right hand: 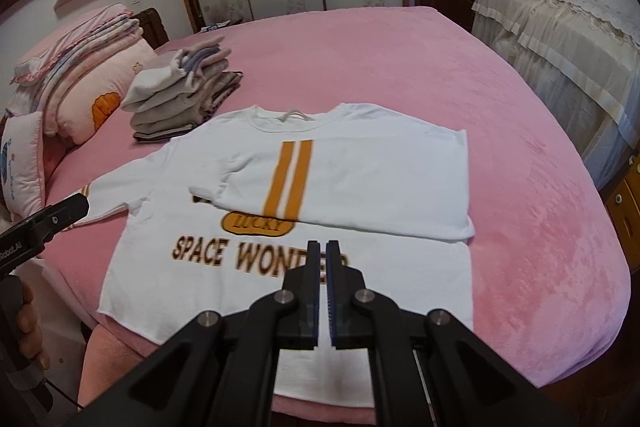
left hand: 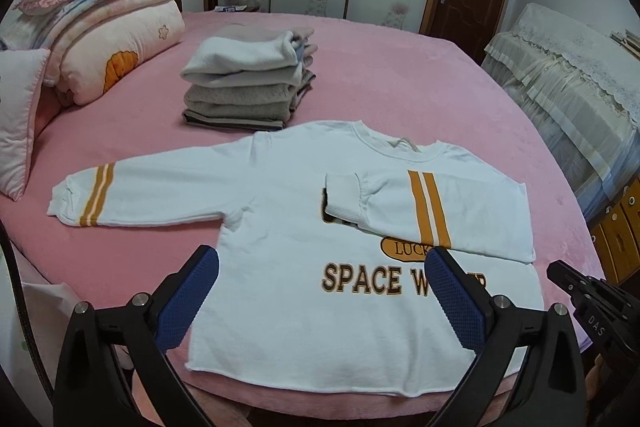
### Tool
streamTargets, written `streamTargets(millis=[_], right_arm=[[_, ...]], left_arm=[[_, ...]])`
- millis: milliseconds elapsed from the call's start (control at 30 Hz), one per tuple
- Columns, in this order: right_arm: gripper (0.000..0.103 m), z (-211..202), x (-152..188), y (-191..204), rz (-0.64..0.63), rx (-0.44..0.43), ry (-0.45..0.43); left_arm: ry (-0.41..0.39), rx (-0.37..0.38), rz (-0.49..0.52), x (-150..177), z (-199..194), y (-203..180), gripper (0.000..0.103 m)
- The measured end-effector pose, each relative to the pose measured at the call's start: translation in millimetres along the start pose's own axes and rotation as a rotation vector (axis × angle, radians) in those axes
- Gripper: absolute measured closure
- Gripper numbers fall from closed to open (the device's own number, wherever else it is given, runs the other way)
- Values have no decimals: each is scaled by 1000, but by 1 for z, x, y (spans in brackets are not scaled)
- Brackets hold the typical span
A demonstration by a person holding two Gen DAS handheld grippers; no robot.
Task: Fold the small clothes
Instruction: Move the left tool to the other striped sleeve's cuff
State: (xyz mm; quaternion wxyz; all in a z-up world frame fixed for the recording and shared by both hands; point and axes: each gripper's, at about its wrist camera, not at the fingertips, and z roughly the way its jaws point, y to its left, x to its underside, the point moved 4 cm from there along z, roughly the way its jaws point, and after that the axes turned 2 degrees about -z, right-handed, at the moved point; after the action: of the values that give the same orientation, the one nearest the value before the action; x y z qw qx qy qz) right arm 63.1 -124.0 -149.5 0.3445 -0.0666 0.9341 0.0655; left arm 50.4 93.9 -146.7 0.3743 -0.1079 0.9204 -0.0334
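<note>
A white sweatshirt (left hand: pixel 288 211) with orange "SPACE WONDER" lettering lies face up on the pink bed (left hand: pixel 400 87). One striped sleeve (left hand: pixel 400 207) is folded across the chest. The other sleeve (left hand: pixel 140 195) lies stretched out to the left. My left gripper (left hand: pixel 322 259) hangs above the lower part of the shirt, open wide, with nothing between its blue pads. My right gripper (right hand: pixel 323 247) hovers over the lettering of the sweatshirt (right hand: pixel 380 187), shut and empty. The right gripper's tip (left hand: pixel 560 271) shows at the edge of the left wrist view.
A stack of folded clothes (left hand: pixel 248 83) sits behind the shirt's collar. Rolled quilts (left hand: pixel 112 39) and a pink pillow (left hand: pixel 20 115) line the left side. Lace-covered furniture (left hand: pixel 560 79) stands right of the bed. A hand (right hand: pixel 28 327) holds the left gripper's handle.
</note>
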Motion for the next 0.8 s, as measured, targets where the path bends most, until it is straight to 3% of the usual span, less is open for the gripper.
streamTargets(millis=[333, 500, 800], right_arm=[[100, 13, -28, 80, -121, -77, -8], [100, 17, -57, 126, -194, -127, -49], [100, 52, -105, 215, -283, -217, -93]], left_arm=[[-48, -54, -92, -31, -16, 68, 1], [-59, -116, -134, -48, -9, 110, 1], [-94, -339, -334, -60, 29, 204, 1]])
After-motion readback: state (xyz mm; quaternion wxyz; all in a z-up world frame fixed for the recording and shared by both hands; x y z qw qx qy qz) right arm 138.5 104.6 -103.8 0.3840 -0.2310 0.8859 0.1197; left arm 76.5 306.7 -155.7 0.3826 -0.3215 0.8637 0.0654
